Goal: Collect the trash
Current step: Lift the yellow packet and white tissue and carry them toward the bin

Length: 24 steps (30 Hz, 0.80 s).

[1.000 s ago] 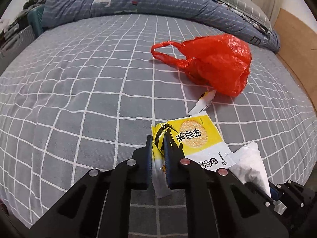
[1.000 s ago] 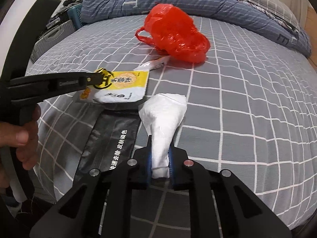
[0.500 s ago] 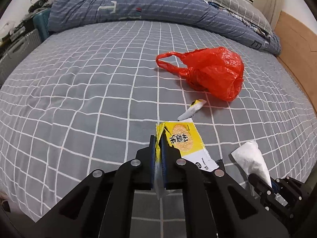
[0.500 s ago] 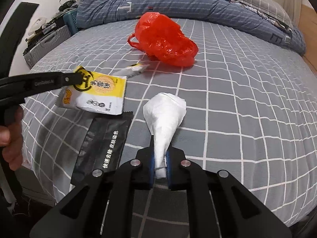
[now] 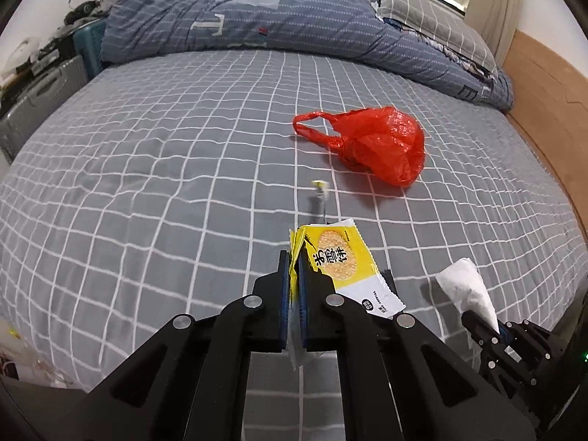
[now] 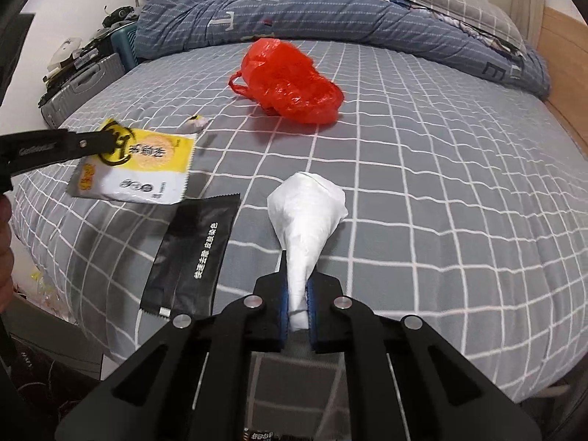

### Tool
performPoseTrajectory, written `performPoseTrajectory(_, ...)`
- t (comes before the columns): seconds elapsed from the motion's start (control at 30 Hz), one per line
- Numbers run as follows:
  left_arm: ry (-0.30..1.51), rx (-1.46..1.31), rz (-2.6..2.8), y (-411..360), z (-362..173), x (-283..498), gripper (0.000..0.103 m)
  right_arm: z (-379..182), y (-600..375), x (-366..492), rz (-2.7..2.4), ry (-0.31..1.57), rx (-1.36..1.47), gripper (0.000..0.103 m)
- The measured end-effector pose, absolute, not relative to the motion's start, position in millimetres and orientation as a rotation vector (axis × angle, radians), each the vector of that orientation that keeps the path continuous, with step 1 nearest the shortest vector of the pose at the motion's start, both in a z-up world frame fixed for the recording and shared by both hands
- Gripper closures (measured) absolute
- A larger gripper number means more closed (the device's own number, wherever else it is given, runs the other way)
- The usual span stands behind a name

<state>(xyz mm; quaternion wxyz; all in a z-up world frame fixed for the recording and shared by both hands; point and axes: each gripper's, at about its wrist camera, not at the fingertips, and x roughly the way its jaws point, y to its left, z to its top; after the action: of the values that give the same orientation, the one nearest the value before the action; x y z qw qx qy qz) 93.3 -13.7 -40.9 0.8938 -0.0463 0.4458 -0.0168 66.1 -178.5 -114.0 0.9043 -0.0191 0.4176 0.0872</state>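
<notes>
On the grey checked bed (image 5: 165,169), both grippers have trash pinched tight. Left gripper (image 5: 292,257) is clamped shut on the corner of a yellow snack wrapper (image 5: 341,264), which sticks out forward and to the right of the jaws, lifted clear of the sheet. Right gripper (image 6: 296,283) is squeezed shut on the narrow end of a white crumpled tissue (image 6: 307,213), the wide end fanning out ahead of it. Black sachet (image 6: 191,253) lies flat on the bed just left of the right gripper, under the hanging wrapper. Red plastic bag (image 6: 290,84) sits further up the bed, well apart from both. Small torn wrapper scrap (image 5: 319,191) is between the bag and the left gripper.
</notes>
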Motion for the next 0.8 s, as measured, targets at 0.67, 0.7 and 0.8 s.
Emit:
performPoseTrajectory(0.67, 0.904, -0.161, -0.052, -9, -5, -6, 0.099, -55, -172, -20, 0.185, 0.816, -0.024, 0.097)
performPoseTrajectory(0.7, 0.903, -0.166, -0.055, -9, -4, -13, 0.099, -52, -171, -27, 0.185, 0.811, -0.026, 0.097)
performPoseTrajectory(0.8, 0.904, -0.181, -0.067, -12, -2, -29, 0.099, -45, -169, -42, 0.182, 0.806, -0.026, 0.097)
